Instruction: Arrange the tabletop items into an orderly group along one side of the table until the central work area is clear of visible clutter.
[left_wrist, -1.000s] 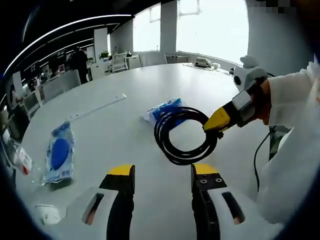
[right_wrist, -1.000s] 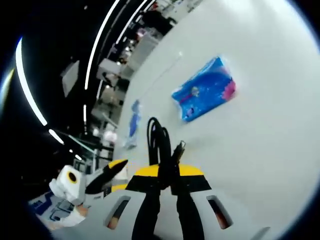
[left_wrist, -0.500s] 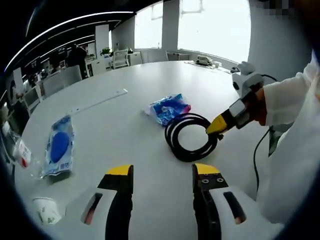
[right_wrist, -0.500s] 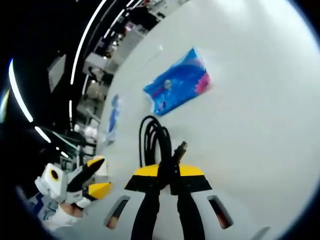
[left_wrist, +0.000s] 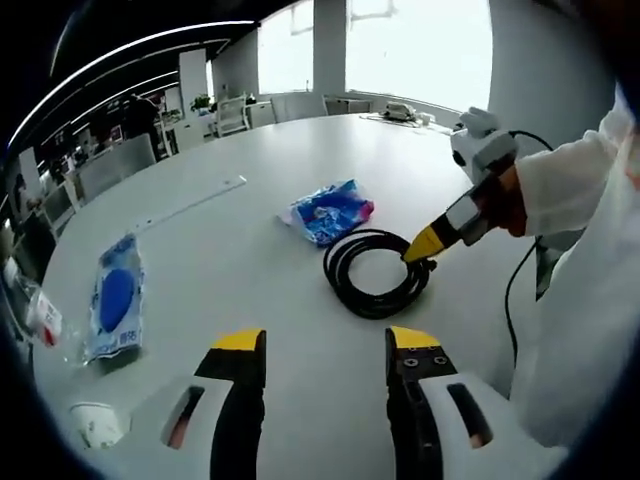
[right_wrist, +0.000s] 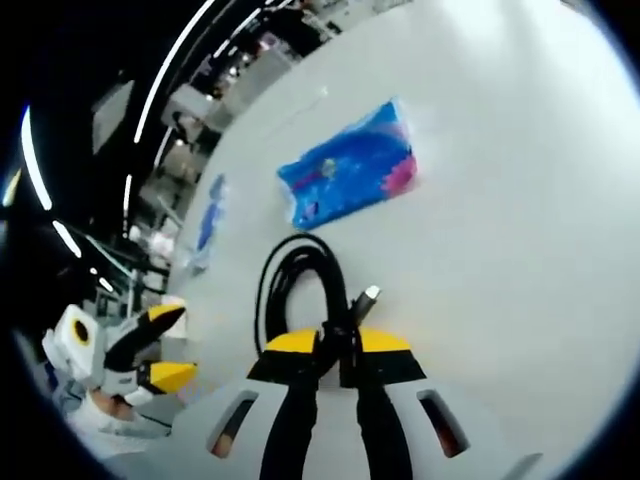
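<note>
Cable coil (left_wrist: 377, 273) now down on table (left_wrist: 250, 250) just beside blue wipes pack (left_wrist: 330, 212), right hand-held gripper (right_wrist: 325, 345) still pinching it. Left hand-held gripper (left_wrist: 325, 345) jaws apart, idle. Release probably next.

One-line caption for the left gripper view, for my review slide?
Right gripper clamps a coiled black cable on the white table beside a blue packet; left gripper open.

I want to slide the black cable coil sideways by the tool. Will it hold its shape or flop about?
The cable will probably flex: several loose loops lie unbound on the table. The right tool pinches one edge only, so the far side will likely drag and spread. Its free plug end may swing.
</note>
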